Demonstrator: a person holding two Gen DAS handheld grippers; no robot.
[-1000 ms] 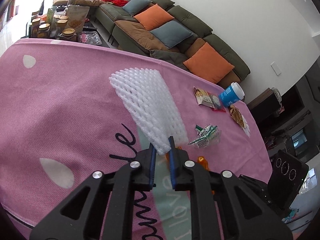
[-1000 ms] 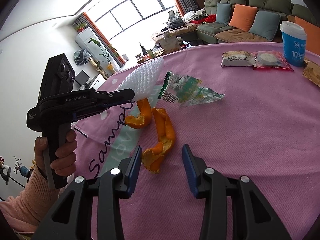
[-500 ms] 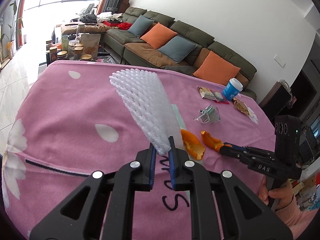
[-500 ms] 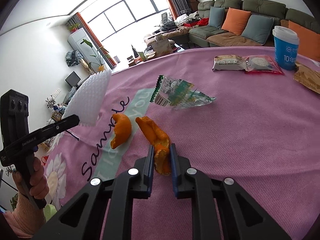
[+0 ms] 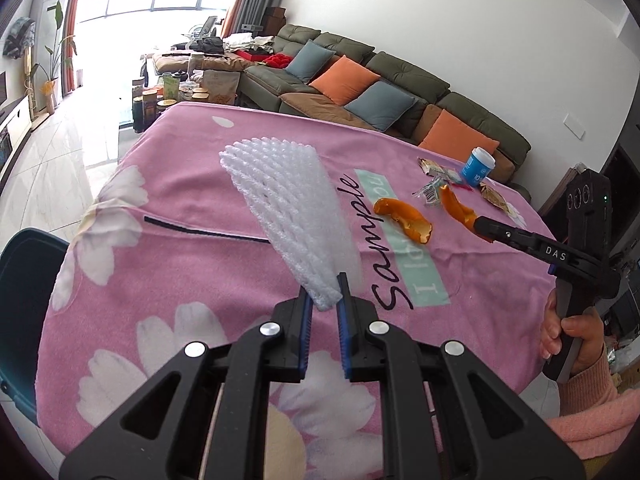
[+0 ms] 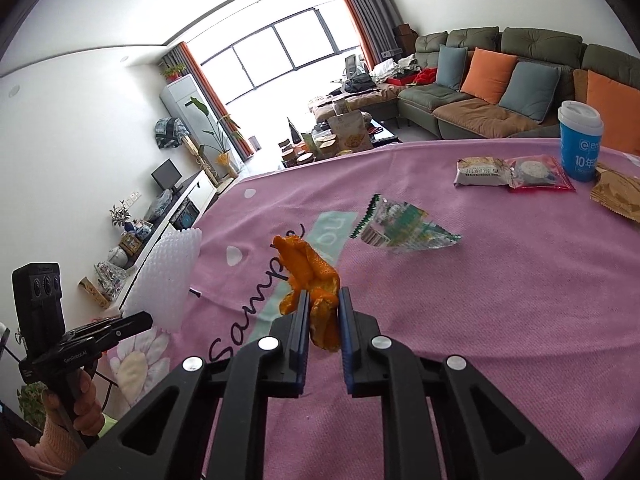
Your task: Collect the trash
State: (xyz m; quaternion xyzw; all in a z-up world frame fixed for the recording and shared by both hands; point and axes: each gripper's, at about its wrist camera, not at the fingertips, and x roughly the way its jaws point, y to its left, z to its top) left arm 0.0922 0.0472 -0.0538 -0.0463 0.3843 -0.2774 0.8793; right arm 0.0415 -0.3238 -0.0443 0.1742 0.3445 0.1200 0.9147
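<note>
My left gripper is shut on the narrow end of a white foam net, which fans out above the pink tablecloth. My right gripper is shut on a piece of orange peel and holds it just off the cloth. The left wrist view shows that held peel at the right gripper's tip. A second peel lies on the cloth. From the right wrist view, the left gripper and the foam net show at the table's left side.
A clear printed wrapper lies beyond the peel. Two snack packets, a blue cup and a brown wrapper sit at the far right. A dark teal object stands beside the table's near left edge. A sofa is behind.
My right gripper closed on the orange peel and lifted it a little. My left gripper carried the foam net back toward the table's near left edge.
</note>
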